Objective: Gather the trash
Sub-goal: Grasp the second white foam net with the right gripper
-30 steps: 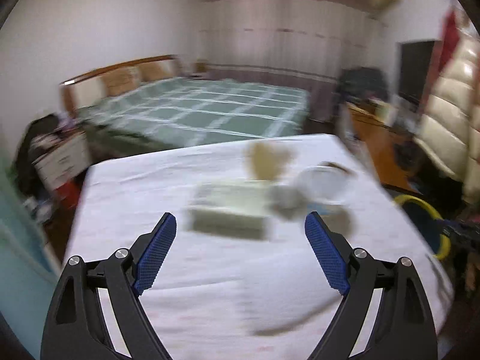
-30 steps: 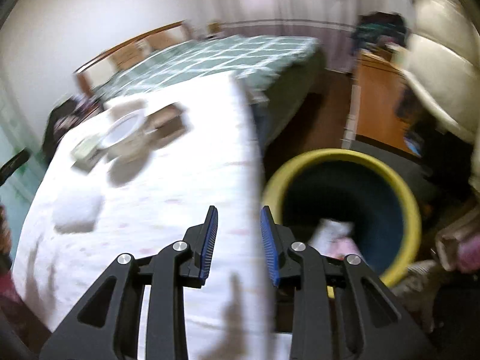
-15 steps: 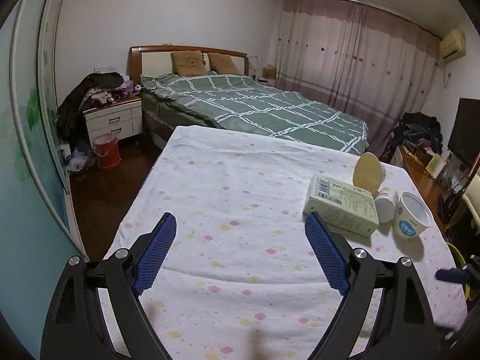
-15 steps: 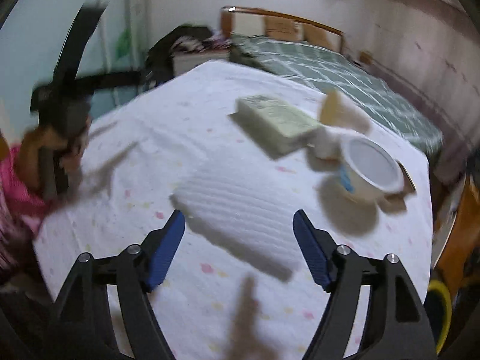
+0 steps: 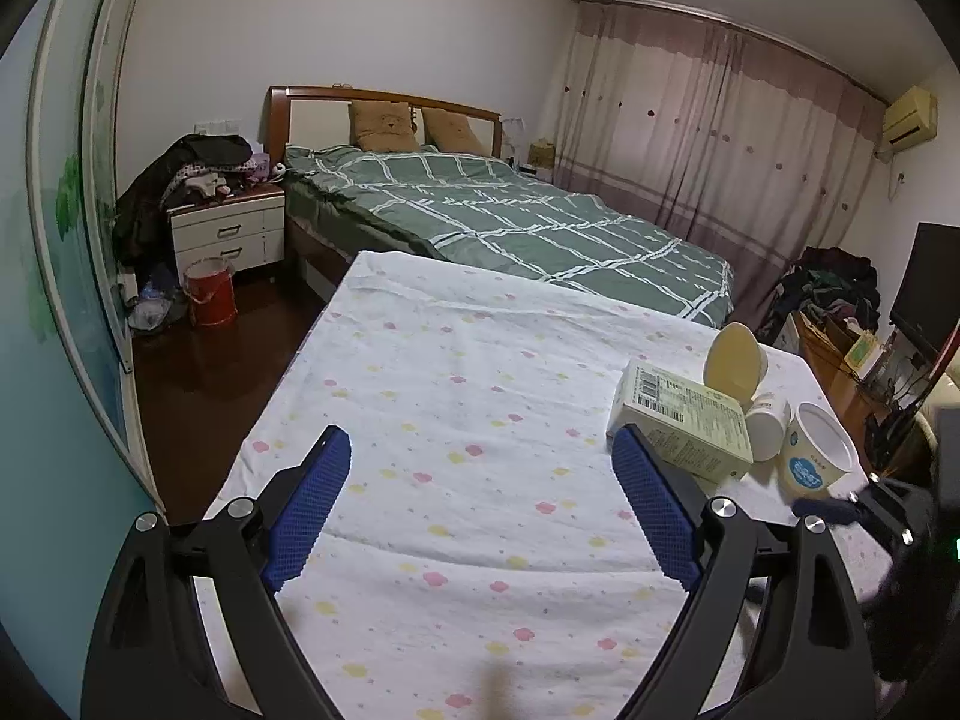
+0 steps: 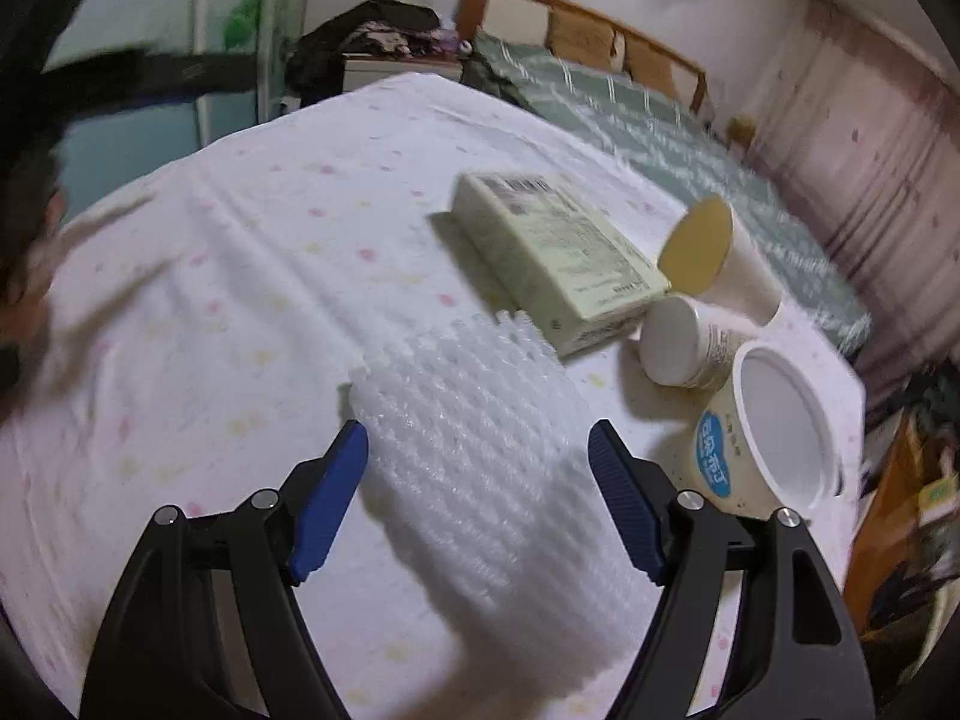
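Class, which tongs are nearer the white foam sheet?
Right. The right tongs straddle the foam sheet, open; the left tongs hover over bare cloth, farther off.

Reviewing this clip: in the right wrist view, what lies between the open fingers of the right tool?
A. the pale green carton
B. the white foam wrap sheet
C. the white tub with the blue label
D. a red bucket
B: the right tool is open, and the white foam wrap sheet lies on the tablecloth between its fingers, not yet pinched.
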